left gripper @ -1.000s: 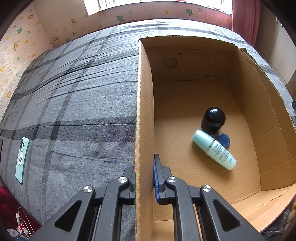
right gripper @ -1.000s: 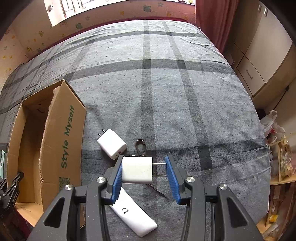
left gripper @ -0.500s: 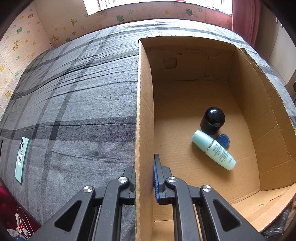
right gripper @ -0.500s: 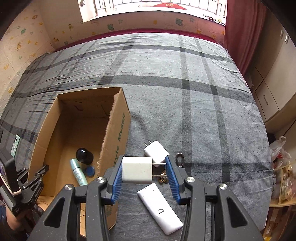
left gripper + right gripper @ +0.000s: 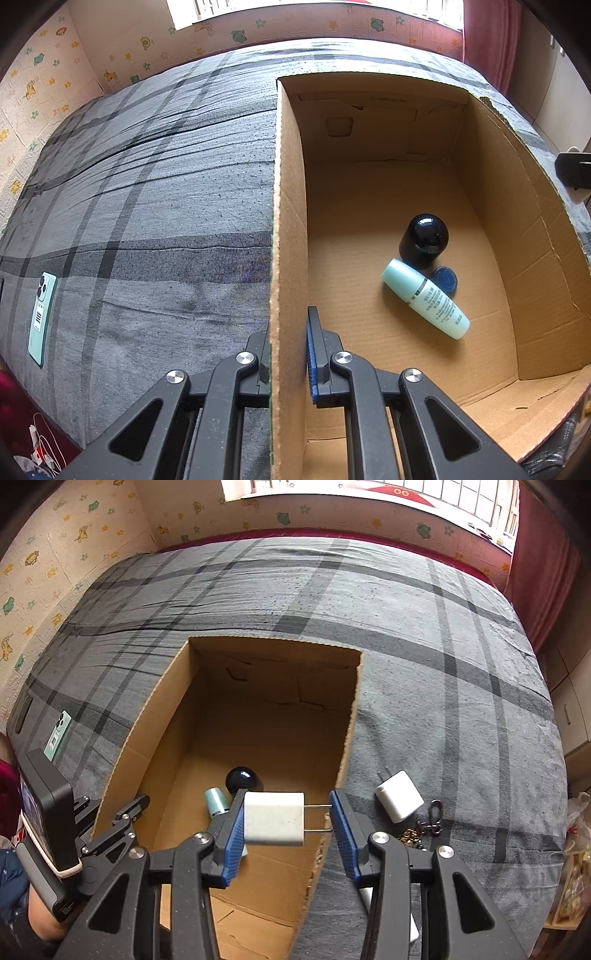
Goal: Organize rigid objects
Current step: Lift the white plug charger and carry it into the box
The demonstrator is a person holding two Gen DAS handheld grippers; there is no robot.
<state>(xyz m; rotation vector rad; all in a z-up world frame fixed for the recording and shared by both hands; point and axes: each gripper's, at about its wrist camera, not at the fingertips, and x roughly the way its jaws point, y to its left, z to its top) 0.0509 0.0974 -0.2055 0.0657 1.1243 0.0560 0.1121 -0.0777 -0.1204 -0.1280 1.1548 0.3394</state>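
Observation:
An open cardboard box [image 5: 288,206] [image 5: 347,716] lies on a grey plaid bed. Inside are a black round-topped jar [image 5: 424,238] [image 5: 242,778], a pale green bottle [image 5: 424,297] [image 5: 215,802] and a small blue lid [image 5: 445,279]. My left gripper [image 5: 288,350] [image 5: 122,823] is shut on the box's left wall. My right gripper [image 5: 286,823] is shut on a white plug charger [image 5: 274,823], prongs against the right pad, held above the box's near right part.
A second white charger [image 5: 399,800], a metal clasp with a gold chain [image 5: 430,821] and a white flat device [image 5: 369,897] lie on the bed right of the box. A green phone [image 5: 42,317] [image 5: 58,735] lies left of it.
My right gripper has carried the white charger left and forward, from above the bed to above the box. The left gripper has kept its hold on the box wall.

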